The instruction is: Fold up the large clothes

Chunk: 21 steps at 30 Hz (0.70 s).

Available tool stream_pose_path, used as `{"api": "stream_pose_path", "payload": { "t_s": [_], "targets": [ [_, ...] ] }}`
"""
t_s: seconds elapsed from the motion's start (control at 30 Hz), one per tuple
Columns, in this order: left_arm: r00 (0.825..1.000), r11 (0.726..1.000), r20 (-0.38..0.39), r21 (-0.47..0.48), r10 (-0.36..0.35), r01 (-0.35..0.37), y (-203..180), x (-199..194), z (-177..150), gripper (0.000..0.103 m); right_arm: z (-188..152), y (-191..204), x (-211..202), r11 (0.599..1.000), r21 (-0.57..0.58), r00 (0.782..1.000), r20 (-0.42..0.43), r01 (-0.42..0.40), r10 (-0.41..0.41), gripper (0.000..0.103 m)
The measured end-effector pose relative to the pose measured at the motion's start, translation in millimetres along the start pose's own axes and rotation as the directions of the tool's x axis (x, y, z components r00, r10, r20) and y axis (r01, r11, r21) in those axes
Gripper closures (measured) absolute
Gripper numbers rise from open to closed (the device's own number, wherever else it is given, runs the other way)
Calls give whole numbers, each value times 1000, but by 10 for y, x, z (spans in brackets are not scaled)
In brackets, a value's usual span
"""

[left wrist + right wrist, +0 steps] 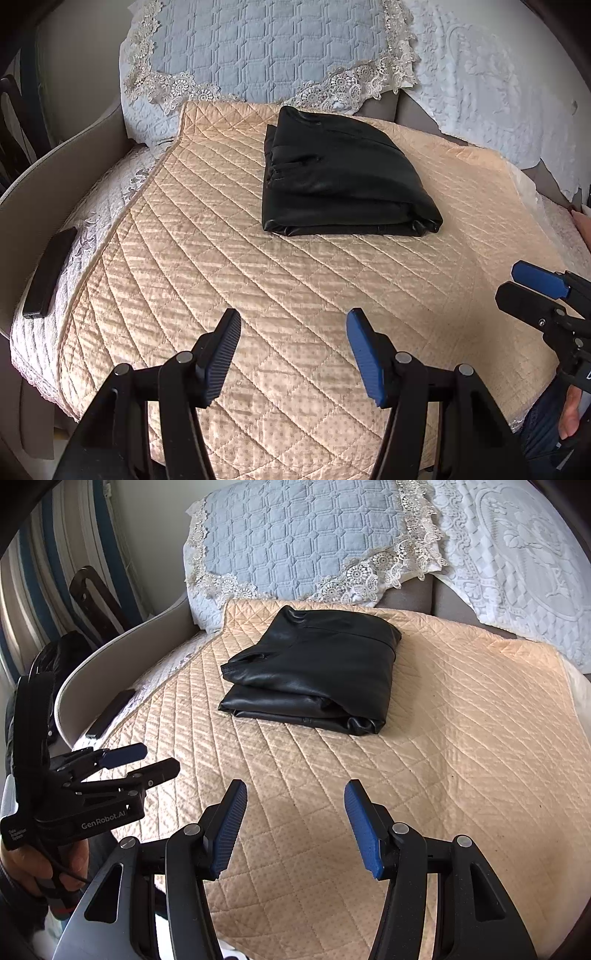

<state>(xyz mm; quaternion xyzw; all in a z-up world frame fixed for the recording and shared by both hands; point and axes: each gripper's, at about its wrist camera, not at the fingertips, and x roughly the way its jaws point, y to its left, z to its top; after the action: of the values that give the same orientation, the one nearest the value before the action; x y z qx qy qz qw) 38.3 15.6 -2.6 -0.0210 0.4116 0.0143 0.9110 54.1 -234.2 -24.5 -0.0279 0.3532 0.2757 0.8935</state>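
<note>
A black leather-like garment [340,177] lies folded into a compact rectangle on a beige quilted mat [258,295], toward the sofa back; it also shows in the right wrist view [314,675]. My left gripper [293,321] is open and empty, held above the mat's near part, well short of the garment. It also shows at the left of the right wrist view [147,758]. My right gripper [295,792] is open and empty, also over the near mat. It also shows at the right edge of the left wrist view [513,282].
A dark phone or remote [50,273] lies on the white lace cover by the left armrest [44,173]. A blue quilted lace-edged cover [266,48] and a white embossed cover [498,81] drape the sofa back. A dark wooden chair [96,598] stands beyond the armrest.
</note>
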Motion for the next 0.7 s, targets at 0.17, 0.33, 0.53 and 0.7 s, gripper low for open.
{"api": "stream_pose_path", "payload": {
  "t_s": [0.17,0.33,0.53,0.7],
  "targets": [
    [1000,1000,0,1,0,0,-8,-7,-2,41,1,8,-3,1000,-3,1000,1,-2,2,47],
    [1000,1000,5,0,-2,2,-9,-18,4,41,4,14,-10,1000,-3,1000,4,-3,3,47],
    [1000,1000,2,-3,-9,9,-16,-17,6,41,10,9,-16,1000,-4,1000,5,-5,5,47],
    [1000,1000,9,13,2,-2,-47,-32,5,39,14,6,-19,1000,-5,1000,4,-8,8,47]
  ]
}}
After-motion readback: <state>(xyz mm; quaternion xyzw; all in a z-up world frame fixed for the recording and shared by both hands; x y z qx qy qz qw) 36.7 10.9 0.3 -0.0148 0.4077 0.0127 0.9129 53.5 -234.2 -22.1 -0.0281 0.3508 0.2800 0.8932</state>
